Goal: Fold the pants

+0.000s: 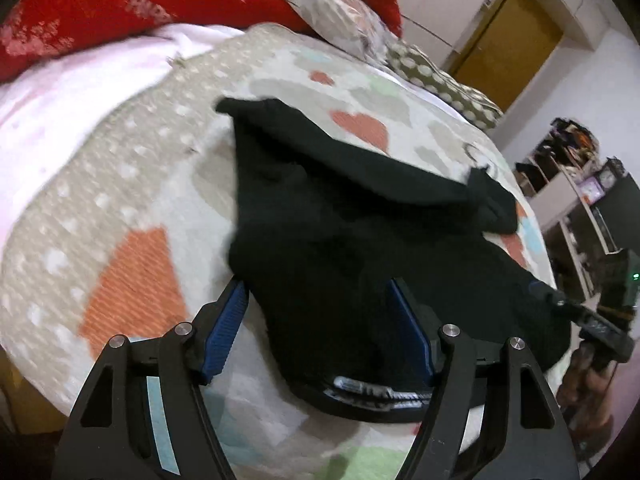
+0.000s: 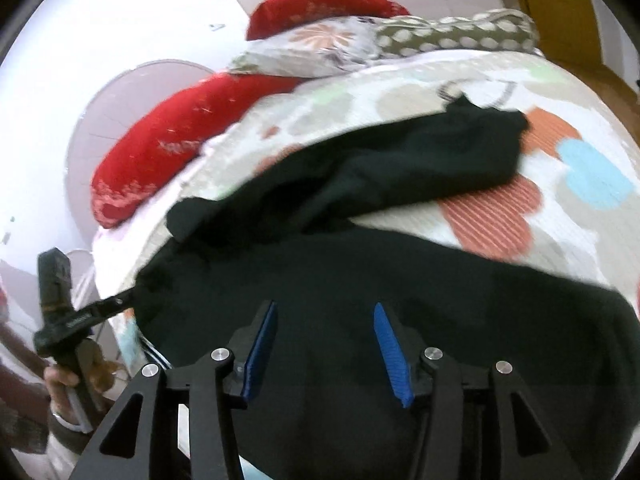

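A patterned bed [image 1: 132, 208] carries the black pants [image 1: 340, 240], rumpled, below the red pillows [image 1: 120, 4]. Both grippers, left [image 1: 316, 320] and right [image 2: 324, 344], hover spread wide over the waist end, grasping nothing, probably lining up a fold.

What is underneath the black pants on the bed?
The black pants lie on a patterned bedspread with orange hearts and pale dots. Its print shows all around them; whatever lies directly beneath the fabric is covered and cannot be seen.
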`<state>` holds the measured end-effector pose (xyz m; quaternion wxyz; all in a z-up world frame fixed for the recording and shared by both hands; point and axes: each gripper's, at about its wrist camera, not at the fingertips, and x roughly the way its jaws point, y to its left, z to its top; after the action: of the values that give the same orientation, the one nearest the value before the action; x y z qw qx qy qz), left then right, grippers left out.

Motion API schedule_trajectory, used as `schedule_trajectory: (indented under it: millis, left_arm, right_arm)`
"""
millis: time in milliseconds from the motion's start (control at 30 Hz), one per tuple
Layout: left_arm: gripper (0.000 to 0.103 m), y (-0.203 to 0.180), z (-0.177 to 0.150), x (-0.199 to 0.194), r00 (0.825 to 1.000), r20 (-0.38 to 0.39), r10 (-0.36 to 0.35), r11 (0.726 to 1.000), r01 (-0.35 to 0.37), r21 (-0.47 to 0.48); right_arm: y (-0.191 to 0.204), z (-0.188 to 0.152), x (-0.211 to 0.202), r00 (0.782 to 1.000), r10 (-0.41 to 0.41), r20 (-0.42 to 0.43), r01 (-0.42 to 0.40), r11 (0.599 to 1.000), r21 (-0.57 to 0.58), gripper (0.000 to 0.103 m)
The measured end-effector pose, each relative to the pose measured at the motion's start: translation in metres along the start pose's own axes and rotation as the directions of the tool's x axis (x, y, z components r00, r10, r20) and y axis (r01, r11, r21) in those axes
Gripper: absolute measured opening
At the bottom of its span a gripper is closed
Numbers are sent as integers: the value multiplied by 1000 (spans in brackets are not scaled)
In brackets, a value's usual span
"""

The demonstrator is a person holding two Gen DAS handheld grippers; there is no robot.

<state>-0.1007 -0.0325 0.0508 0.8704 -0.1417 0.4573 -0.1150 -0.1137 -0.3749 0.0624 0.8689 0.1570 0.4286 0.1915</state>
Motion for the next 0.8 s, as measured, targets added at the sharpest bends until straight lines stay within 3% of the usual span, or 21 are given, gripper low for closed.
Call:
schedule_trajectory:
  millis: [133,267,400,633,800]
  left_arm:
    - [71,26,24,-2,999,29,-27,994,30,-101]
    - [81,41,59,7,995,38,-88,979,93,-180]
    - [81,41,84,31,997,-6,-76,977,73,-202]
    - [81,29,105,70,996,-89,-11,986,-4,-165]
    - [79,21,115,94,991,-137,-5,989,-15,-147]
  right_arm:
    - [3,26,8,999,10,32,-11,1000,15,56]
    - [-15,59,11,995,40,95,-50,993,110,65]
    - [-31,90,12,992,17,126,-41,982,187,66]
    - [-43,142,42,996,-85,30,78,981,175,68]
    - [-59,150,55,992,-124,-5,123,970,210,68]
